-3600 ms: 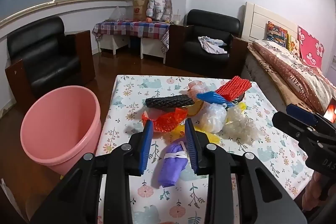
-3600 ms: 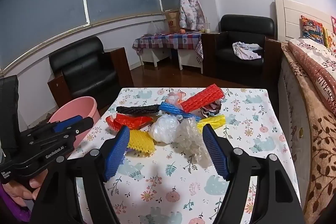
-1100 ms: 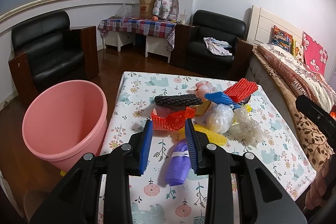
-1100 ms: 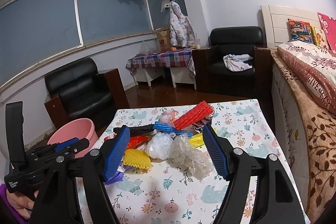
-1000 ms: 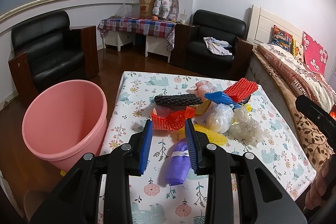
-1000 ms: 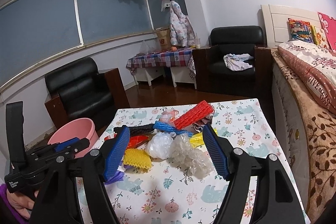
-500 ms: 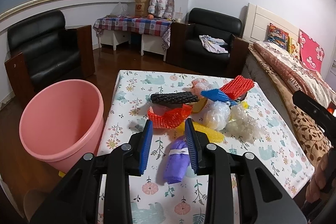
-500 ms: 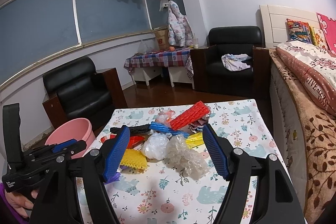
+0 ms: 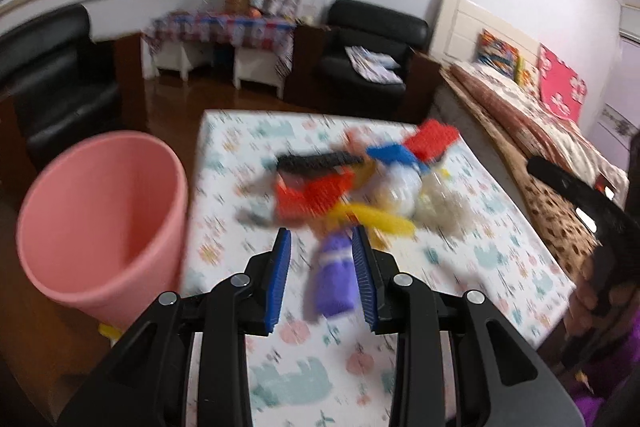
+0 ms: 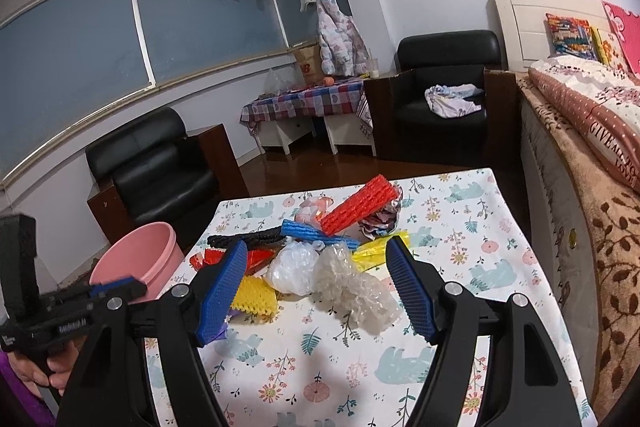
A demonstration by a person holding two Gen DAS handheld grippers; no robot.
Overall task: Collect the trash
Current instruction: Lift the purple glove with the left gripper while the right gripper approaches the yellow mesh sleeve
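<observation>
A pile of trash lies on the floral table: red foam net, blue net, black net, yellow net, clear bubble wrap and a white plastic bag. A purple wad lies nearest in the blurred left wrist view. My left gripper is open above the table, the purple wad seen between its pads, apart from them. My right gripper is wide open and empty above the pile. A pink bucket stands on the floor left of the table.
A bed runs along the table's right side. Black armchairs and a small checked-cloth table stand beyond. The bucket also shows in the right wrist view.
The left wrist view has blurred as my left gripper moves in closer to the purple wad and the pile. My right gripper has shifted only slightly. Both stay open.
</observation>
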